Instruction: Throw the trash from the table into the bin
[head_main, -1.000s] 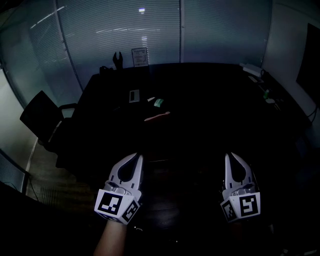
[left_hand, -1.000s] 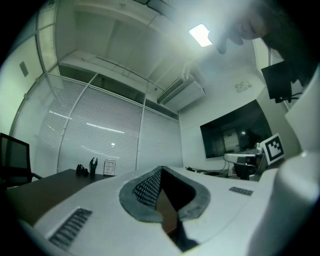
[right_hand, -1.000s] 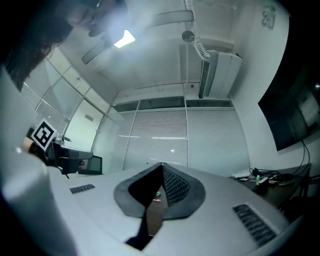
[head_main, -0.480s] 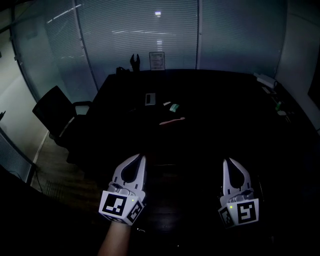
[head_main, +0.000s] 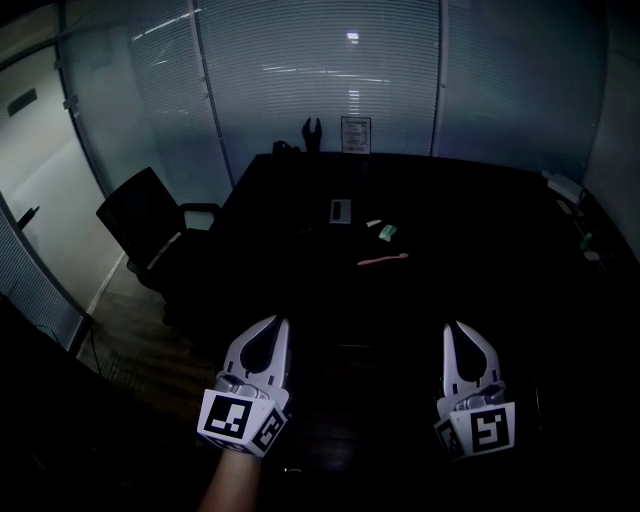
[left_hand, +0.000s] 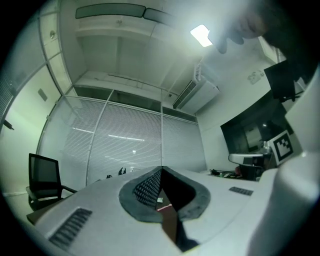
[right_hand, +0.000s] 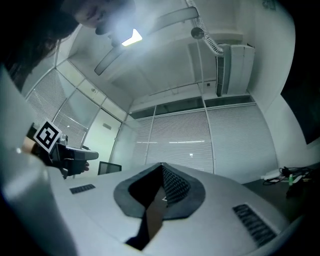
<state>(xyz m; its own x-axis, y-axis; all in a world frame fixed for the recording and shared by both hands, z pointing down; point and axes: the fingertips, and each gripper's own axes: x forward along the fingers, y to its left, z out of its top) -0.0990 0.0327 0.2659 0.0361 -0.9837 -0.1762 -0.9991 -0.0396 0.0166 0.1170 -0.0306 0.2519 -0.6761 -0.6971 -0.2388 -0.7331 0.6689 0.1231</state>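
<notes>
The trash lies far off on the dark table (head_main: 470, 215): a pink strip (head_main: 382, 259), a green scrap (head_main: 387, 231), a small white bit (head_main: 372, 223) and a pale little box (head_main: 340, 210). My left gripper (head_main: 281, 321) and right gripper (head_main: 451, 325) hover side by side at the table's near end, well short of the trash. Both are shut and hold nothing. In the left gripper view the left gripper (left_hand: 161, 168) has its tips touching, and the pink strip (left_hand: 165, 206) shows through the gap below them. The right gripper (right_hand: 161, 164) looks the same in its own view. No bin is in sight.
A black office chair (head_main: 150, 215) stands at the table's left side. A glass wall with blinds (head_main: 320, 90) runs behind the table. A framed sign (head_main: 355, 133) and a dark object (head_main: 312, 132) stand at the far edge, with small items (head_main: 565, 187) along the right edge.
The head view has swung left: the table, the trash and the chair have slid to the right in it. Both grippers stayed shut and kept their places low in the view.
</notes>
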